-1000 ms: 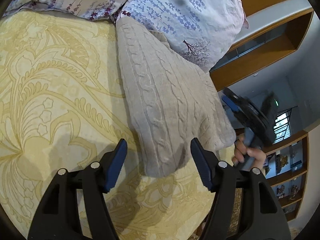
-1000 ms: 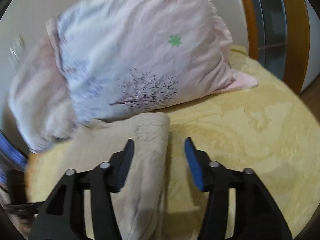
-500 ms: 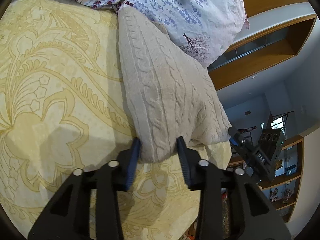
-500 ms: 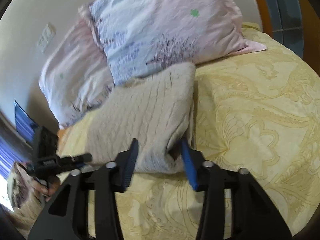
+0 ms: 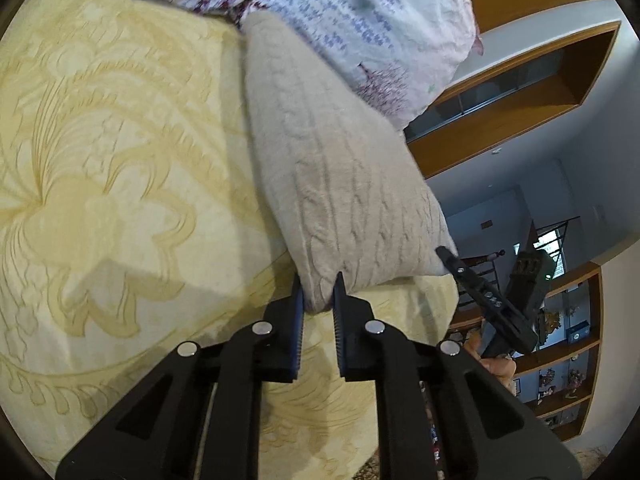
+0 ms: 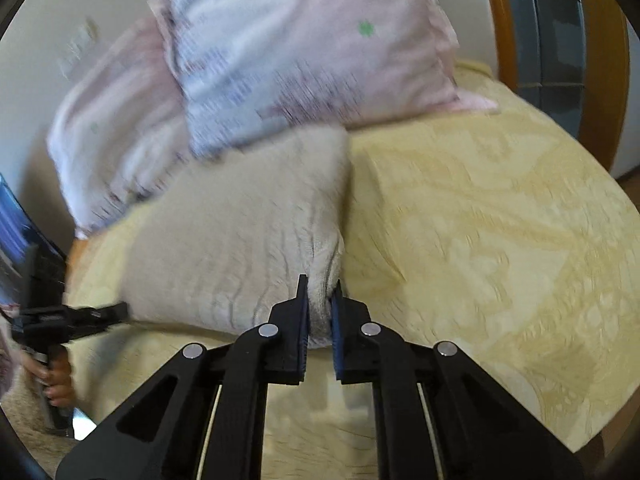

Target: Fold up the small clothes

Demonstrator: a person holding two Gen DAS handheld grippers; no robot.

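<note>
both grippers pinch near corners of the beige knit sweater (image 5: 340, 184): left gripper (image 5: 319, 294), right gripper (image 6: 320, 300), over yellow bedspread (image 5: 120, 160).

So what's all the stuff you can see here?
knit sweater: one, beige, on the bed, far end against the pillows
bedspread: one, yellow patterned, under the sweater
pillows: two, pink-and-blue floral, at the bed's head
wooden shelves: brown, on the wall with small items
left claw: black, blue pads, shut on a near sweater corner
right claw: black, blue pads, shut on the other near corner
</note>
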